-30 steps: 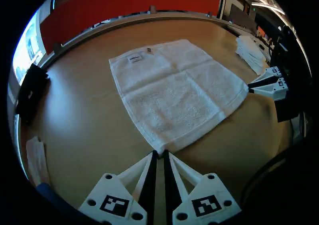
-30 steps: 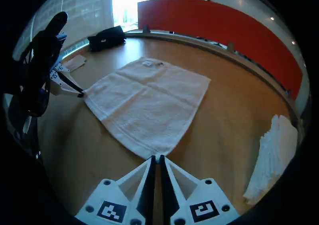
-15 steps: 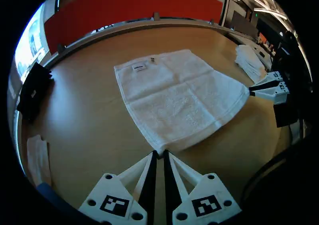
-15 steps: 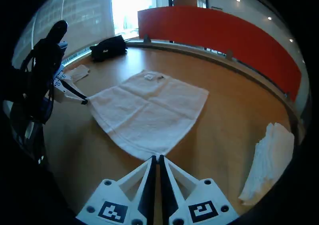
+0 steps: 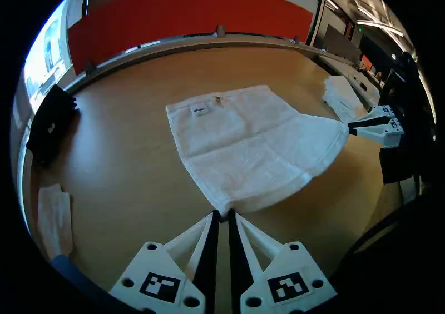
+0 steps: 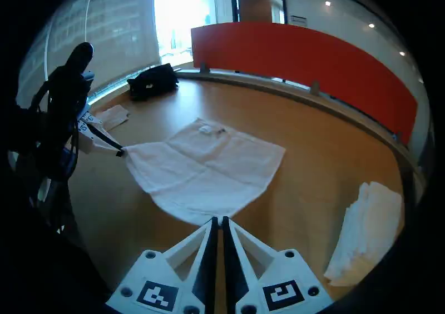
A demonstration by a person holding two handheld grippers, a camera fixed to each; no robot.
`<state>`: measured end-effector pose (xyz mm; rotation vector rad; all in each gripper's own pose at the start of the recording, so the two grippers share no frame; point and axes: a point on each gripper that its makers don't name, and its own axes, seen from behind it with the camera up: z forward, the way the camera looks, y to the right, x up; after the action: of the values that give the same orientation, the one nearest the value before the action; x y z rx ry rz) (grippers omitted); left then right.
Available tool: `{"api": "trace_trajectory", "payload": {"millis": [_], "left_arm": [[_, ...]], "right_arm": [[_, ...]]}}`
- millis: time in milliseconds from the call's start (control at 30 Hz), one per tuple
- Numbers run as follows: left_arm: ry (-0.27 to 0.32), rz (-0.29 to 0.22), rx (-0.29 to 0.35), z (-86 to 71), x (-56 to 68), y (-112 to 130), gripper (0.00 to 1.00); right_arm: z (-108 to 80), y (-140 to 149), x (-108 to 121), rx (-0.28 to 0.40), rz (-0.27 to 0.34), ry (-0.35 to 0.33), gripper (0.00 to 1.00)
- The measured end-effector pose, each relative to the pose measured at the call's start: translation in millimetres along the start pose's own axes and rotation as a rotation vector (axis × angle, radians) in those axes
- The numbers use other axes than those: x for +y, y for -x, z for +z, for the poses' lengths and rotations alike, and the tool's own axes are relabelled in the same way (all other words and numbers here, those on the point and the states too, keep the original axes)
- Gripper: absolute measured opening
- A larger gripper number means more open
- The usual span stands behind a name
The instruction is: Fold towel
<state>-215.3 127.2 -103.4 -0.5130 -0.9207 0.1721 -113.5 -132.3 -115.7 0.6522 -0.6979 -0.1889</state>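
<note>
The towel lies spread in the middle of the wooden tabletop, label side up; its far edge, where the label sits, rests flat on the wood, while its near edge is held up off the surface and sags in a shallow curve between two corners. The left tool has its fingers closed together on one near corner, the cloth pinched between the tips; the right tool is clamped in the same way on the other near corner. In the right gripper view the left tool also shows farther off at the left, with the corner drawn to a point in its tips.

By my reading the fold is only begun: both corners are gripped and raised, but the near edge has not yet been carried over to the far edge, so no crease is set. What is left is most of the work: bring the raised half across, lay it down edge to edge, let go, and probably fold again.

A stack of folded towels sits to the right; a black bag lies far left, below a red partition.
</note>
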Motion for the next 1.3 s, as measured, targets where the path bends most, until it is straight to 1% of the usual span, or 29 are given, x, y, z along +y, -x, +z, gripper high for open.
{"api": "trace_trajectory", "payload": {"millis": [300, 500, 667, 800, 1000, 1167, 1300], "left_arm": [[0.023, -0.033, 0.011, -23.9, 10.3, -5.0, 0.12], [0.042, -0.059, 0.012, -40.2, 19.5, -4.3, 0.12], [0.053, -0.071, 0.01, -49.3, 25.6, 0.2, 0.12], [0.054, -0.072, 0.004, -50.4, 28.0, 4.8, 0.12], [0.058, -0.084, 0.011, -49.1, 29.7, 1.8, 0.12], [0.057, -0.095, 0.021, -45.7, 26.9, -4.6, 0.12], [0.052, -0.096, 0.025, -39.6, 22.0, -10.4, 0.12]], "right_arm": [[-27.4, -9.2, -10.9, 0.012, -0.004, -0.007, 0.06], [-43.4, -14.0, -17.7, 0.02, 0.015, -0.009, 0.06], [-53.3, -12.9, -21.7, 0.018, 0.024, -0.01, 0.06], [-55.3, -9.7, -23.2, 0.013, 0.024, -0.011, 0.06], [-53.6, -10.1, -21.8, 0.013, 0.02, -0.008, 0.06], [-49.5, -14.2, -17.0, 0.016, 0.012, -0.006, 0.06], [-41.9, -19.9, -9.0, 0.02, 0.004, -0.002, 0.06]]}}
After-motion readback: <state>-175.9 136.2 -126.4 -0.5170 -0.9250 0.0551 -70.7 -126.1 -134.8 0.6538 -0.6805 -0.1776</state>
